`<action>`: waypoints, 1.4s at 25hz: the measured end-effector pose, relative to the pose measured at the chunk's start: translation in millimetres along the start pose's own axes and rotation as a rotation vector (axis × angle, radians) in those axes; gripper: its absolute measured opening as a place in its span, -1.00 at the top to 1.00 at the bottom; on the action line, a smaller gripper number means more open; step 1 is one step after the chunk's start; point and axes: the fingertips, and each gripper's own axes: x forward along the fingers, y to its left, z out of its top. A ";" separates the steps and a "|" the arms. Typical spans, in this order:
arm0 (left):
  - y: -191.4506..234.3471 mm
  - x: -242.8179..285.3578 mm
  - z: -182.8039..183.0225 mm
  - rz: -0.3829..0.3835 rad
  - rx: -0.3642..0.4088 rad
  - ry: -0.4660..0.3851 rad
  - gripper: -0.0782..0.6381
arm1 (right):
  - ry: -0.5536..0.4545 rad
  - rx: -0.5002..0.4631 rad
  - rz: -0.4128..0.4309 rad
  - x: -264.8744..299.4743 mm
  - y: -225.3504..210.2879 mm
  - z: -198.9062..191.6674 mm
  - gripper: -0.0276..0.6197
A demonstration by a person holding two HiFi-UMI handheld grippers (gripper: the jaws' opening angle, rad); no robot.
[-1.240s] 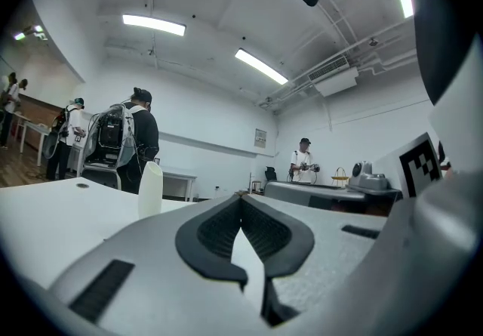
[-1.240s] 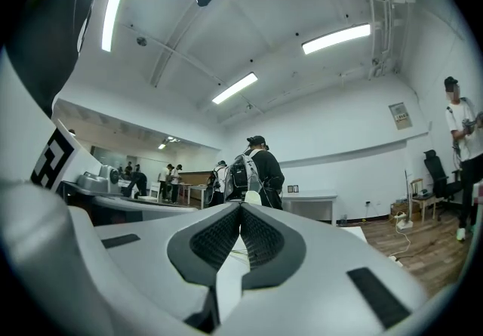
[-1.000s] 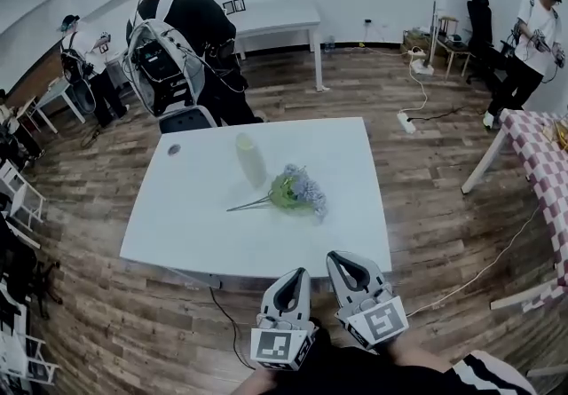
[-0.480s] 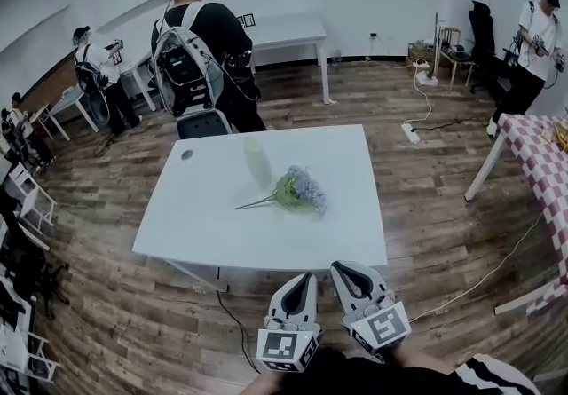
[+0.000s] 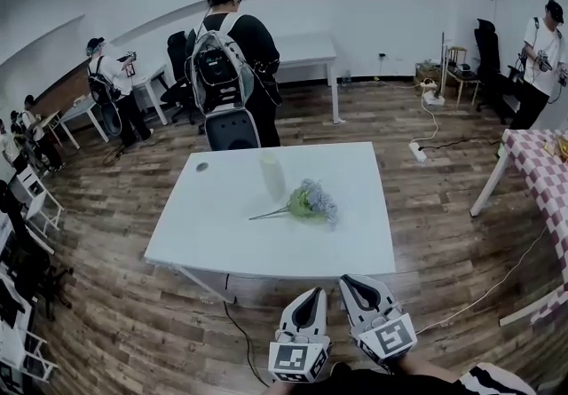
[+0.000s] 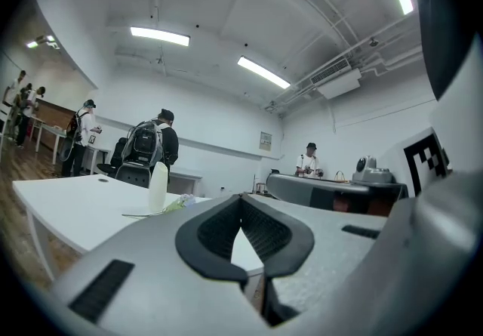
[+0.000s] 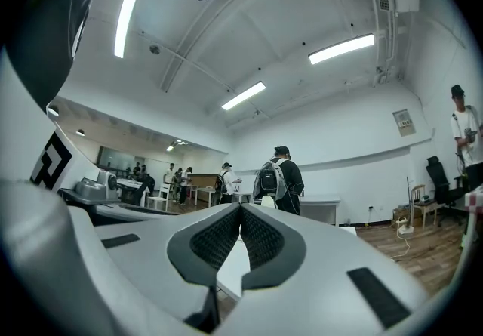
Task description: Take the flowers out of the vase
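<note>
A pale, slim vase (image 5: 272, 175) stands upright near the middle of the white table (image 5: 231, 242). A bunch of flowers (image 5: 311, 202) with green leaves and pale purple blooms lies flat on the table just right of the vase, its stem pointing left. Both grippers hang below the table's near edge, away from it. My left gripper (image 5: 312, 294) is shut with nothing in it, and so is my right gripper (image 5: 351, 281). In the left gripper view the vase (image 6: 157, 187) and flowers (image 6: 175, 204) show far off past the shut jaws.
A person with a backpack (image 5: 229, 65) stands at the table's far side behind a chair (image 5: 231, 129). Other people stand at far left (image 5: 111, 87) and far right (image 5: 540, 51). A checked-cloth table (image 5: 537, 167) is at the right. A power strip and cable (image 5: 417, 150) lie on the wood floor.
Both grippers and the view have drawn back from the table, which now sits farther away. The vase and flowers have not moved; the person with the backpack has shifted right.
</note>
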 end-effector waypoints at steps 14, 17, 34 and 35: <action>1.0 -109.9 -4.9 -0.025 0.007 0.038 0.77 | 0.008 0.049 -0.045 -44.2 97.2 3.2 0.86; -2.5 -133.5 -6.4 -0.045 0.006 0.039 0.77 | -0.008 0.063 -0.061 -59.0 121.6 10.5 0.86; -29.3 -216.5 -2.9 -0.112 -0.003 0.007 0.77 | 0.003 0.062 -0.114 -121.1 194.6 12.6 0.86; -27.9 -218.1 -0.8 -0.109 0.003 0.003 0.77 | 0.000 0.062 -0.115 -120.6 196.1 14.7 0.86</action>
